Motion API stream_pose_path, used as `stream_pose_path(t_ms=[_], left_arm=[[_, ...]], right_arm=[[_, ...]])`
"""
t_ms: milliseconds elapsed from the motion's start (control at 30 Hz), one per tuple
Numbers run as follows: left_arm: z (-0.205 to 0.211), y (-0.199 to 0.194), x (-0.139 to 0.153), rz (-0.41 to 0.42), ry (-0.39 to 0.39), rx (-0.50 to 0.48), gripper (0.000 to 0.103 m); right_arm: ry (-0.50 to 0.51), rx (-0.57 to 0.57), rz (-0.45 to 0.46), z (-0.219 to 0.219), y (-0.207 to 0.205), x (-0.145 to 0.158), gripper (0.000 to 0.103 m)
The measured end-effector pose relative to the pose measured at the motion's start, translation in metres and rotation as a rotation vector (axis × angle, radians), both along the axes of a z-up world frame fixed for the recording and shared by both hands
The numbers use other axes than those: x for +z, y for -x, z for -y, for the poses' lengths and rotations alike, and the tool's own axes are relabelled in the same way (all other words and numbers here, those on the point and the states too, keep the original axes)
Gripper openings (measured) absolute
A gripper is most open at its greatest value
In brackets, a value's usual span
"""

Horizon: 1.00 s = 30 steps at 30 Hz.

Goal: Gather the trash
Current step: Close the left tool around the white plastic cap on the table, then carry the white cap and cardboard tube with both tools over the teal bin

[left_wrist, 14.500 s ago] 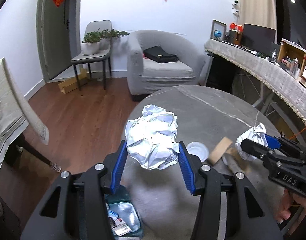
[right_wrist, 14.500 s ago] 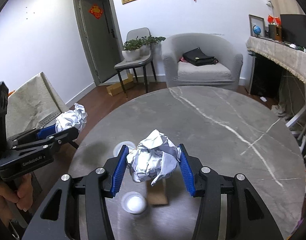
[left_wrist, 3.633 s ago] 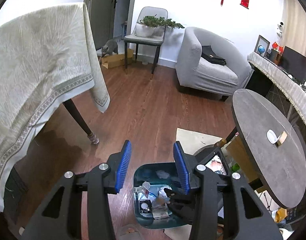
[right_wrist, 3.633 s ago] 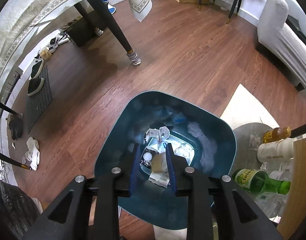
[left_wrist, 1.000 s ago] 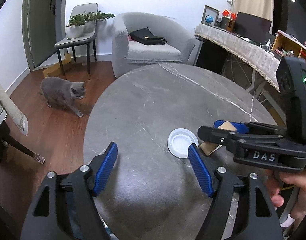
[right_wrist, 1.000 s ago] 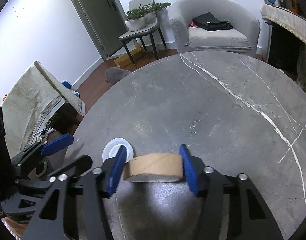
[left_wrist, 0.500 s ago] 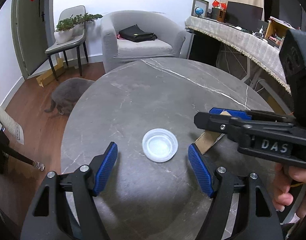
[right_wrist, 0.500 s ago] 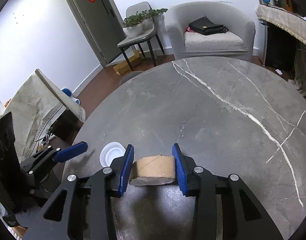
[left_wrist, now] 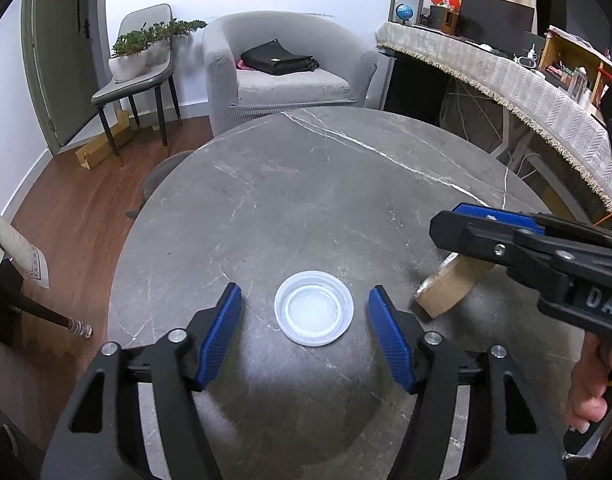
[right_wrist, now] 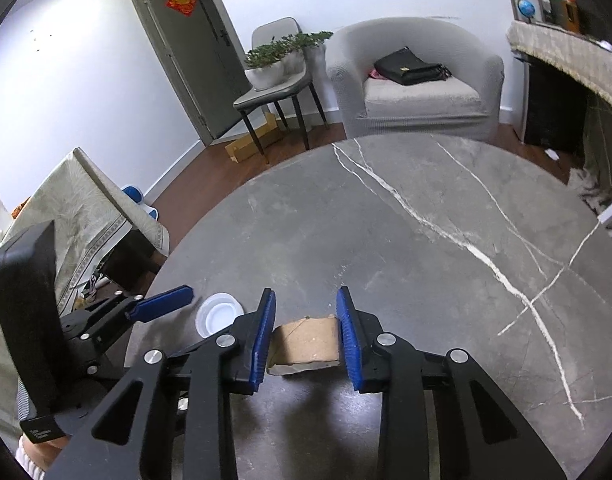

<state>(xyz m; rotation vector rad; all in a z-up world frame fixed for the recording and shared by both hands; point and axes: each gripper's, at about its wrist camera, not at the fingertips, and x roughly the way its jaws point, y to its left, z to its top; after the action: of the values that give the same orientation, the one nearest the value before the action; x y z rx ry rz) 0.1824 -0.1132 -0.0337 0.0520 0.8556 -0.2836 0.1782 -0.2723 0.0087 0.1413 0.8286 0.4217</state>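
A clear plastic lid lies on the round grey marble table. My left gripper is open, with a finger on each side of the lid and not touching it. A brown cardboard tape ring lies on the table to the right of the lid; it also shows in the left wrist view. My right gripper is shut on the ring, squeezing it between the blue pads. The lid and the left gripper also show at the left of the right wrist view.
A grey armchair with a black bag stands beyond the table. A chair with potted plants stands by the door. A cloth-covered table is on the left. A long draped counter runs along the right.
My left gripper has moved forward until its fingers flank the lid. My right gripper has closed on the cardboard ring. The grey cat has gone under the table edge.
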Motion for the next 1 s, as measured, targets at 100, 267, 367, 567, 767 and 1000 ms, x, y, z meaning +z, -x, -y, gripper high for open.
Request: stream_pose_path(t_ms=[100,267,367,567,767,1000], left_arm=[[0.001,-0.002,-0.003,-0.009,-0.008,0.004,0.060],[0.005,-0.001,-0.003,0.006,-0.031,0.004,0.047],[0.005,0.001,-0.003,0.016,-0.036,0.001,0.042],[-0.002,0.005,0.000,0.024,-0.009,0.004,0.042],[-0.018,0.010,0.006,0.032,0.038,0.022,0.042],[-0.047,0.014,0.006,0.028,0.063,0.064,0.042]], right_arm=[[0.000,0.001,0.005,0.000,0.001,0.001,0.032],[-0.010,-0.008,0.008,0.001,0.000,0.002,0.032],[-0.004,-0.007,0.014,-0.002,0.001,0.003,0.032],[0.009,0.001,0.018,-0.007,0.001,0.005,0.032],[0.010,0.014,0.022,-0.014,-0.002,0.007,0.032],[0.003,0.045,0.034,-0.037,-0.005,0.011,0.032]])
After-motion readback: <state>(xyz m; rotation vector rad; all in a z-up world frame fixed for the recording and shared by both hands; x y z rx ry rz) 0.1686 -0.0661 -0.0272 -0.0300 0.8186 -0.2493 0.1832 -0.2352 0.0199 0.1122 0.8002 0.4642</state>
